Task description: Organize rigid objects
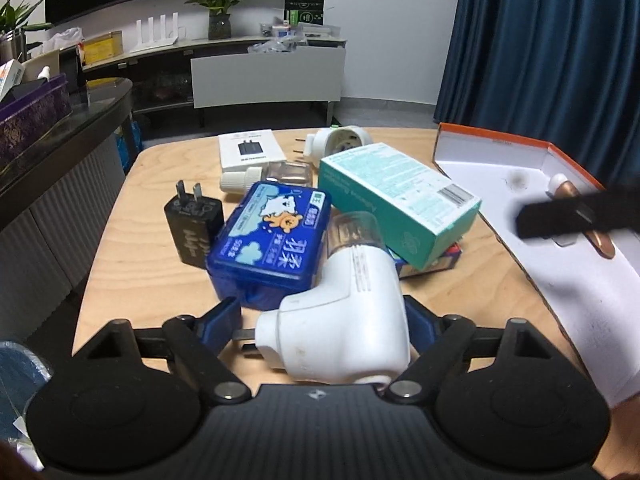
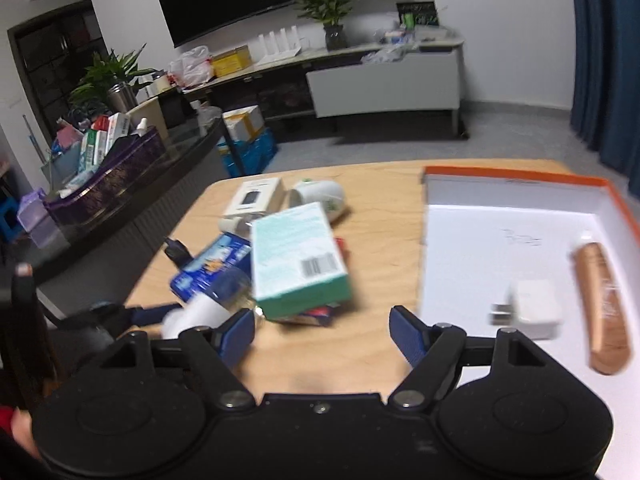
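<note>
Light wooden table [image 1: 120, 280], cluttered pile. Left gripper [image 1: 320, 320] wide around white angled plastic plug-in device [image 1: 340, 320], pads not clearly pressing. Center on body before closing. Right gripper [image 2: 322, 334] wide, empty, beside orange-rimmed white box [image 2: 500, 216].

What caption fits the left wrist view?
Left gripper straddles a white plug-in device beside a blue case and teal box.
</note>
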